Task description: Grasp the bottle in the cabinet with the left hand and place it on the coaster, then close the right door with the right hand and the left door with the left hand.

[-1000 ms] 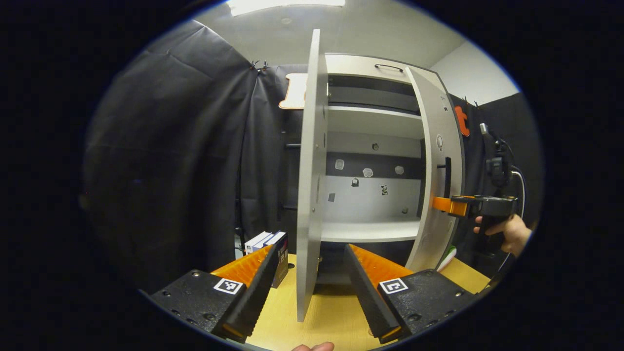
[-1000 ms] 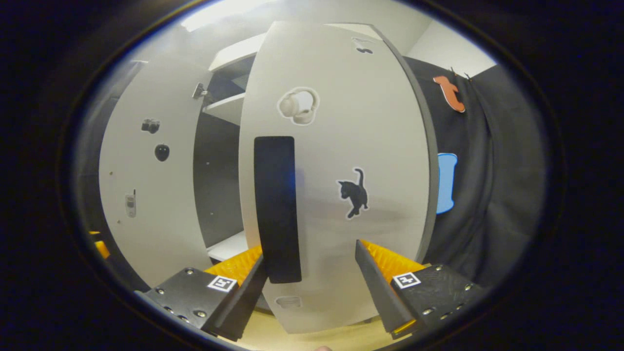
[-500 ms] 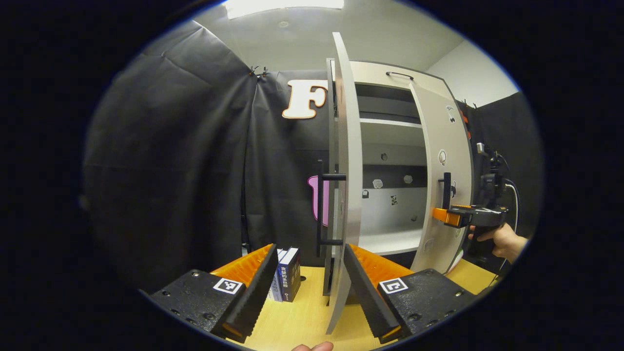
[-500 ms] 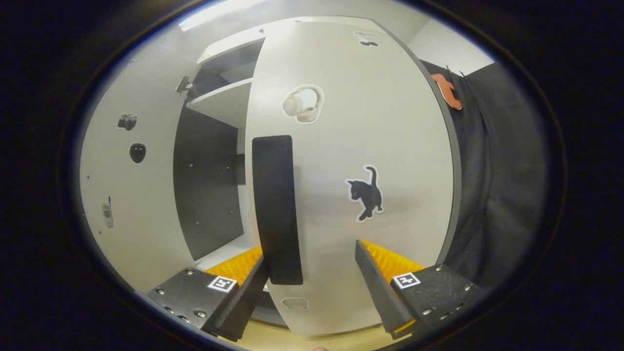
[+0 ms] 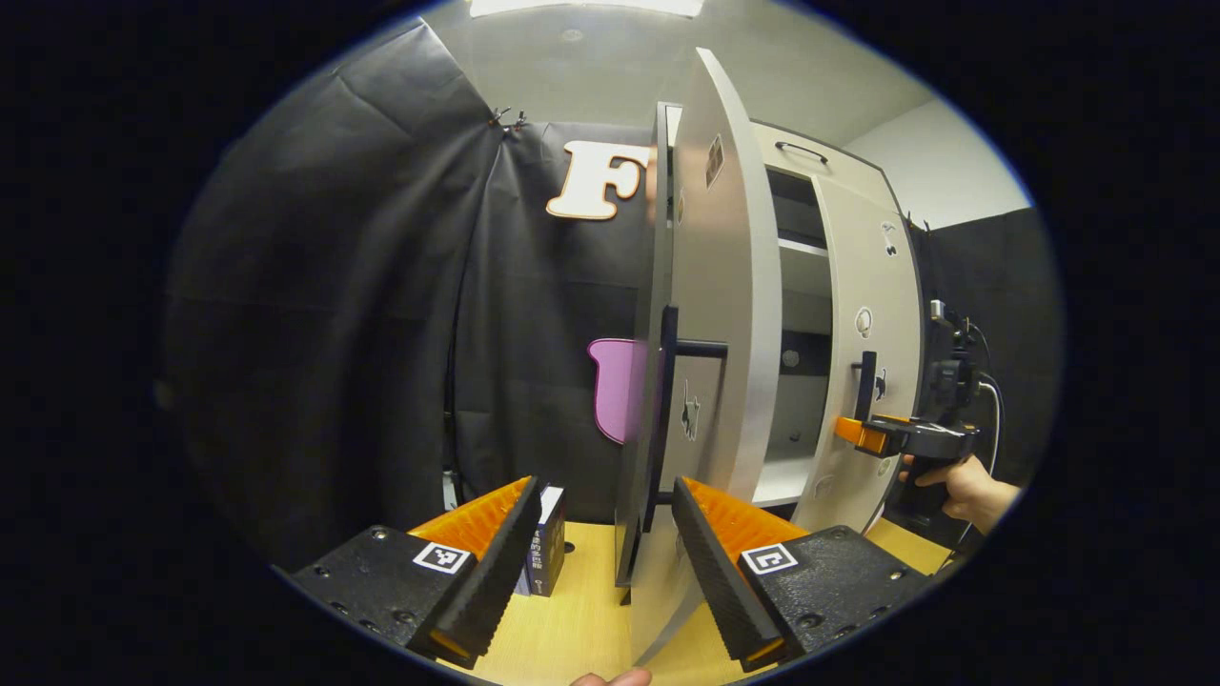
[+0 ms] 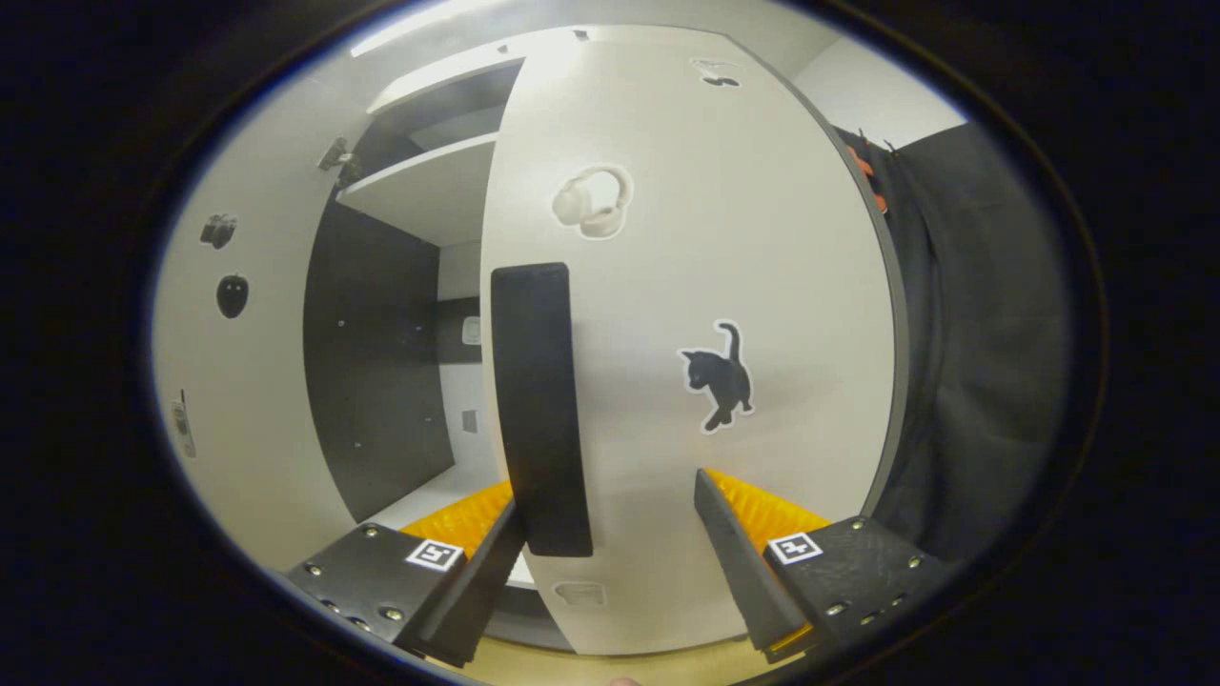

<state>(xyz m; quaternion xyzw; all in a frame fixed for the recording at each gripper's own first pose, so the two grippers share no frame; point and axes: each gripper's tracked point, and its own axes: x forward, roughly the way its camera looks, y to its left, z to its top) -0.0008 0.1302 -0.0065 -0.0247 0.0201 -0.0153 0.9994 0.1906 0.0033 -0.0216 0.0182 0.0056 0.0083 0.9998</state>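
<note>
1. In the left gripper view, the left gripper (image 5: 600,562) has its fingers apart, straddling the lower edge of the cabinet's left door (image 5: 710,314), which stands partly open; the right-hand finger (image 5: 715,562) sits right against the door, though contact cannot be told.
2. The door's black handle (image 5: 667,410) runs upright above the fingers.
3. Farther right, a hand (image 5: 963,481) holds the right gripper (image 5: 863,433) against the right door (image 5: 863,353).
4. In the right gripper view, the right gripper's (image 6: 610,553) fingers are apart around the right door's black handle (image 6: 538,410); a cat sticker (image 6: 717,376) lies beside it.
5. A small box (image 5: 543,538) stands on the desk (image 5: 581,629) left of the cabinet.
</note>
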